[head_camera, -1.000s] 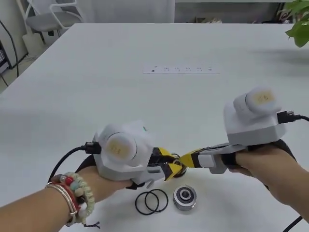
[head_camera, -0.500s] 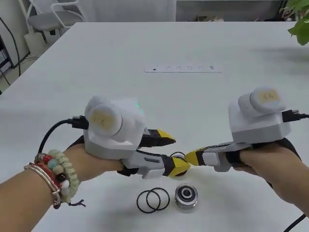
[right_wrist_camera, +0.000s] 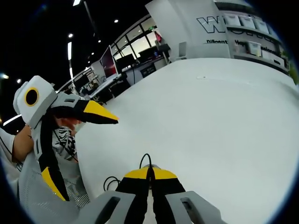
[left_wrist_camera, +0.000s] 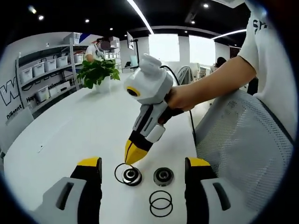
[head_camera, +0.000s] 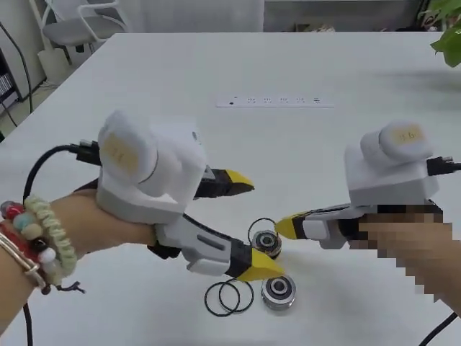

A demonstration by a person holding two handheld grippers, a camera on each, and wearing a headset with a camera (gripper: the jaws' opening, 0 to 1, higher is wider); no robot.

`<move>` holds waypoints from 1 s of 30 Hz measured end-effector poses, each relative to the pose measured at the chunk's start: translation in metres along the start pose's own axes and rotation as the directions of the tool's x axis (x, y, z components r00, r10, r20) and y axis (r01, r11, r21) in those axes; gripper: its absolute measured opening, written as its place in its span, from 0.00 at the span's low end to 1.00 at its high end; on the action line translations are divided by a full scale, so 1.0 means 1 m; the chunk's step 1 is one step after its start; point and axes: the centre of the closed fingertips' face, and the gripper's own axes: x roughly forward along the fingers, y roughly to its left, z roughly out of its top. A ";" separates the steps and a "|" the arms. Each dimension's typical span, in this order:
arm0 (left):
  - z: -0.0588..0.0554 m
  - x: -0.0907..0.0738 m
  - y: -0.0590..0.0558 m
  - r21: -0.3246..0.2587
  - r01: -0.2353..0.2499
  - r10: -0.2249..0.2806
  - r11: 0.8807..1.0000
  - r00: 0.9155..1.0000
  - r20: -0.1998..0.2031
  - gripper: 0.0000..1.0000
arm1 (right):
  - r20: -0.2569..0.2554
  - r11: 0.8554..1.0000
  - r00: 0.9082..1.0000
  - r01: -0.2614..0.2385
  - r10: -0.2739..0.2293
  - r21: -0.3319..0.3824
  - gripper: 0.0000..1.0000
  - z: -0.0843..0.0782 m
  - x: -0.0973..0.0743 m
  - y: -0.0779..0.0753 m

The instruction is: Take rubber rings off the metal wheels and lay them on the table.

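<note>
Looking down from the headset, I hold my left gripper [head_camera: 248, 223] over the white table [head_camera: 288, 158] with its jaws spread wide. My right gripper [head_camera: 283, 227] is pressed together, pinching a black rubber ring [head_camera: 251, 229] that stands partly lifted off a metal wheel [head_camera: 268, 243]. A second wheel [head_camera: 278, 292] lies nearer me, just beside two loose rings [head_camera: 229, 297] that overlap flat on the table.

Along my left gripper, both wheels and the loose rings lie between its parted jaws, and the right gripper's yellow tip meets the ring.

Along my right gripper, a thin black loop rises from between its closed jaws.
</note>
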 end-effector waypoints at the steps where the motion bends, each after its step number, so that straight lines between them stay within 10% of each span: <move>1: 0.003 -0.006 -0.001 0.003 0.000 0.000 1.000 1.000 0.004 0.74 | 0.010 1.000 1.000 -0.005 0.004 0.007 0.00 0.002 -0.001 0.001; 17: -0.011 -0.084 -0.007 -0.035 -0.120 0.121 0.992 0.993 0.018 0.95 | 0.070 0.998 0.997 -0.042 0.040 0.037 0.00 0.018 -0.006 0.011; 30: -0.045 -0.120 -0.012 -0.161 -0.242 0.247 0.957 0.969 0.007 0.99 | 0.068 0.991 0.990 -0.129 0.127 0.036 0.00 0.020 -0.001 0.038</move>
